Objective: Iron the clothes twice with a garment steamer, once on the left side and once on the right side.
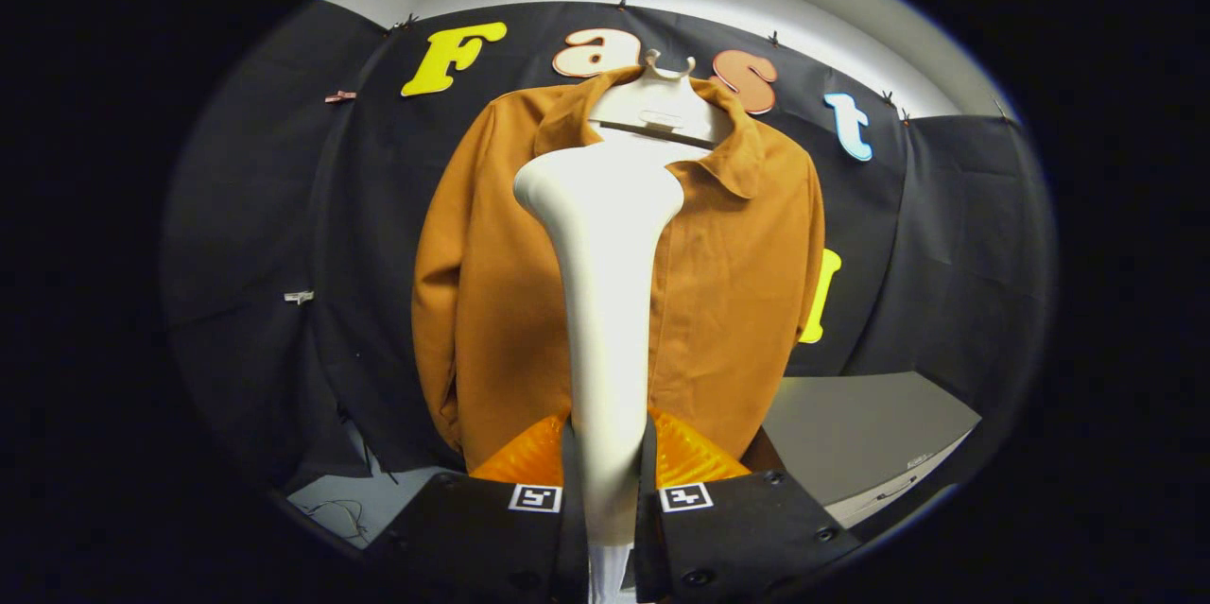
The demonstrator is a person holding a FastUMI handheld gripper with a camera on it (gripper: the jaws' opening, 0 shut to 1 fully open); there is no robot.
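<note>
**Between the fingers: steamer held up at the jacket**

Gripper pinching the white garment steamer by its handle, both fingers pressed on it, one each side. Steamer stands upright, head at approx chest height of the brown jacket, w/ the jacket beyond it. Jacket hangs on a white hanger against the black cloth wall, front facing the fingers, collar open. Grey table sits low, right of the jacket hem.

Tool — black screwed blocks, square black-and-white tags, ribbed pads
</note>
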